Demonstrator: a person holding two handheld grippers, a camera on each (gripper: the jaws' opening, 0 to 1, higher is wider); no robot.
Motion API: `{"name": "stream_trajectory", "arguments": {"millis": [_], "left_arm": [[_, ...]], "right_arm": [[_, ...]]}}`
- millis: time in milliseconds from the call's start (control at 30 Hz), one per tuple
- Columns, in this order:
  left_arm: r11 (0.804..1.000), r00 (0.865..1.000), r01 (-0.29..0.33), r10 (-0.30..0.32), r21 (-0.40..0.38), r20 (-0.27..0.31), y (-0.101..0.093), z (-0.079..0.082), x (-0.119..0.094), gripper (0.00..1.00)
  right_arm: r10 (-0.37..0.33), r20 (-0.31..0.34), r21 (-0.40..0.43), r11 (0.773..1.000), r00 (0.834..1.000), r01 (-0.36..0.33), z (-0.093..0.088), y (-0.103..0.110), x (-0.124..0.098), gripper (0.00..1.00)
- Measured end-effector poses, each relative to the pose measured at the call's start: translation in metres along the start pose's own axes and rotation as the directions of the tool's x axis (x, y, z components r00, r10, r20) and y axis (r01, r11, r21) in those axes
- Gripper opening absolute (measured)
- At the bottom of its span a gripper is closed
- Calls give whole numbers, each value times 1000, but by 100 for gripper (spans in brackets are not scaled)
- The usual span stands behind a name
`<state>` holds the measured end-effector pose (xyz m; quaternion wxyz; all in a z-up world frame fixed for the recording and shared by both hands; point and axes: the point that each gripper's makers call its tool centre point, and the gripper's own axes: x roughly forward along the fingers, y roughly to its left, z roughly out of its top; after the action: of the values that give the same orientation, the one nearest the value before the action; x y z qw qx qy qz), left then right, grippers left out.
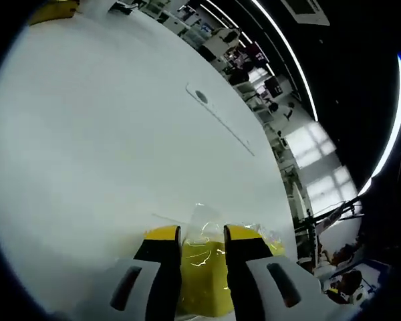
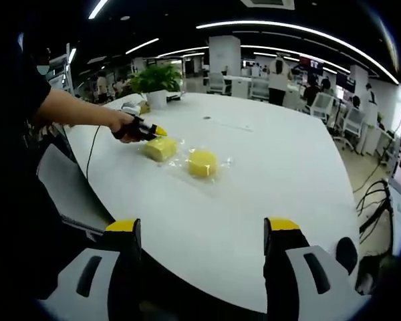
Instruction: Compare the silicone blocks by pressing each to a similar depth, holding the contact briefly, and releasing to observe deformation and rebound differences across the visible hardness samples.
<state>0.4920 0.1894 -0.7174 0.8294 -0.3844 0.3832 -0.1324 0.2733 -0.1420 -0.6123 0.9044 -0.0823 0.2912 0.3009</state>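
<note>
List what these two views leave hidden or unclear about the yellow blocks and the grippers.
- Left gripper view: the near block is partly covered by the left gripper jaws and cut off by the bottom edge; any dent is hidden.
- Right gripper view: both blocks, near block and far block, are too small to judge deformation.
- Right gripper view: whether the left gripper touches the block is unclear.

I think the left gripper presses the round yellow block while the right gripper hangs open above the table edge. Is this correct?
Not quite. In the right gripper view, the left gripper presses the square yellow block, not the round block. The right gripper does hang open above the table edge.
</note>
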Motion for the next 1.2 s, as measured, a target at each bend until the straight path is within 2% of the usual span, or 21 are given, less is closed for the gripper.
{"name": "stream_trajectory", "arguments": {"millis": [133, 233, 333, 500, 533, 567, 633, 667, 700, 733, 800, 933, 1133, 1200], "left_arm": [[999, 1000, 13, -13, 33, -1, -2, -1, 1, 16], [996, 996, 79, -77, -32, 46, -11, 5, 1, 9], [997, 997, 72, -71, -5, 34, -9, 0, -1, 7], [992, 993, 115, -113, -47, 46, -16, 0, -5, 2], [988, 988, 149, -147, -33, 49, -23, 1, -8, 0], [987, 987, 147, -141, -72, 75, -24, 5, -9, 0], [984, 983, 173, -170, -33, 68, -30, 4, -11, 0], [982, 980, 188, -189, 11, 60, -33, 3, -11, 0], [983, 983, 180, -181, 25, 41, -33, 0, -11, 0], [985, 985, 167, -169, 42, 46, -33, 0, -11, 0], [983, 982, 180, -182, 35, 51, -37, 0, -13, 0], [976, 976, 207, -211, 70, 50, -49, 0, -19, 0], [944, 964, 257, -265, 206, 13, -69, -2, -30, 0], [937, 962, 264, -272, 229, 4, -75, -4, -35, 0]], "right_arm": [[-8, -15, 0, 1000, 1000, 8, -5, 0, -1, 67], [-9, -25, -3, 1000, 1000, 9, -7, 1, -2, 66], [-5, -26, -4, 1000, 1000, 5, -8, 3, -3, 64], [-9, -32, -10, 1000, 999, 8, -10, 3, -4, 63], [-10, -33, -10, 1000, 999, 10, -11, 3, -5, 63], [-12, -36, -10, 1000, 999, 11, -11, 3, -5, 64], [-15, -42, -11, 1000, 999, 15, -12, 3, -5, 63], [-15, -42, -11, 1000, 999, 15, -12, 3, -5, 63], [-13, -41, -11, 1000, 999, 13, -12, 3, -5, 63], [-10, -40, -12, 1000, 999, 9, -12, 4, -5, 63], [-8, -40, -17, 1000, 999, 8, -11, 5, -4, 63], [-4, -34, -22, 1000, 999, 3, -9, 6, -4, 62], [1, -21, -24, 1000, 1000, -2, -6, 6, -5, 62], [6, -20, -22, 1000, 1000, -7, -6, 6, -5, 62]]}}
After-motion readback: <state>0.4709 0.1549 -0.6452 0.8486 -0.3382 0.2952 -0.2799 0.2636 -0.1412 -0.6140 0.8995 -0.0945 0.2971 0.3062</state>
